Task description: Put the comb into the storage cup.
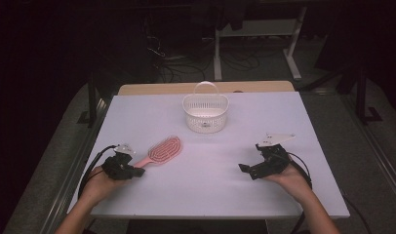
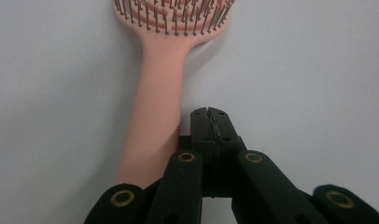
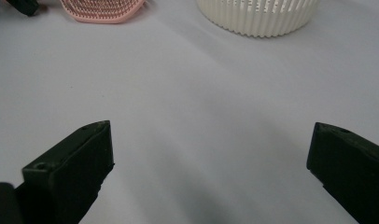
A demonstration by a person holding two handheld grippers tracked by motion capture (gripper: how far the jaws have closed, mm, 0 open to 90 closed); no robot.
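Note:
A pink hairbrush [image 1: 161,150] lies on the white table [image 1: 206,190], bristles up, its handle pointing toward the lower left. My left gripper [image 1: 137,172] rests at the end of that handle. In the left gripper view its jaws are pressed together with nothing between them, just right of the hairbrush handle [image 2: 155,116]. My right gripper [image 1: 246,170] sits low over the table at the right, its jaws wide apart over bare surface. The right gripper [image 3: 211,154] faces the hairbrush head [image 3: 103,10] and the basket [image 3: 257,16].
A white slatted basket [image 1: 206,113] with a hoop handle stands at the table's far middle. Beyond the table is a dark floor with cables and desk legs [image 1: 296,44]. The table edge runs close behind both hands.

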